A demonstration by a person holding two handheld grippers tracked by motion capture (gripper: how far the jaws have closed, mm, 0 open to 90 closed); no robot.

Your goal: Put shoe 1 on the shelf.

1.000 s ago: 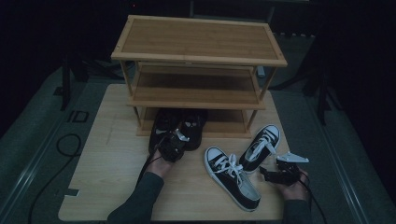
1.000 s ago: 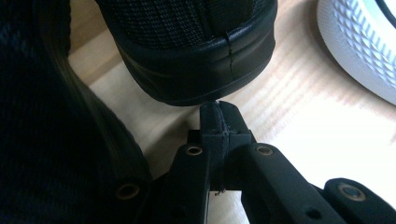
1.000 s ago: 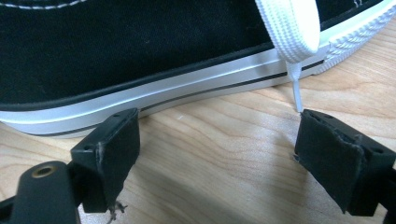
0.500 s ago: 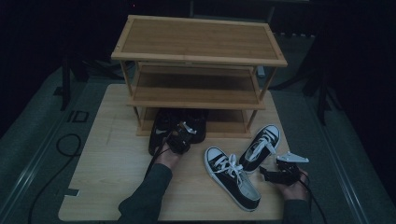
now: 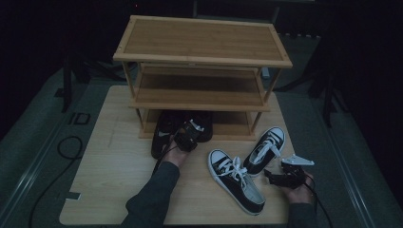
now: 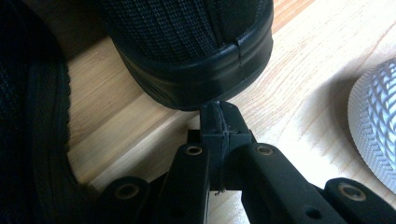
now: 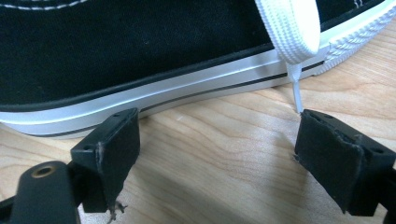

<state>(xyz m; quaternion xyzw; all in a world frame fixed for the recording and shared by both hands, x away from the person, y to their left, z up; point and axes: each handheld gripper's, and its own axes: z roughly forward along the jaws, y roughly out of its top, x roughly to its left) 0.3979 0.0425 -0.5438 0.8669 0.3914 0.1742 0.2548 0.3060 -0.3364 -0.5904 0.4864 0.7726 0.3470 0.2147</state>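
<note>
Shoes are partly shelved, I judge: the black pair [image 5: 183, 124] lies just ahead of the left tongs [image 5: 196, 127], half under the rack's [image 5: 204, 57] bottom shelf. Those tongs are closed, empty, tips against a black heel [image 6: 196, 60]. The right tongs [image 5: 270, 175] gape empty beside two sneakers [image 5: 237, 183] left on the tabletop [image 5: 109, 175]. Shelf depths are dark.

black shoes [image 5: 171, 128] partly hidden under rack [image 5: 202, 47]

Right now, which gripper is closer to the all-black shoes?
Left. The left gripper is right at the all-black shoes by the rack; the right gripper sits far off beside a black-and-white sneaker.
</note>
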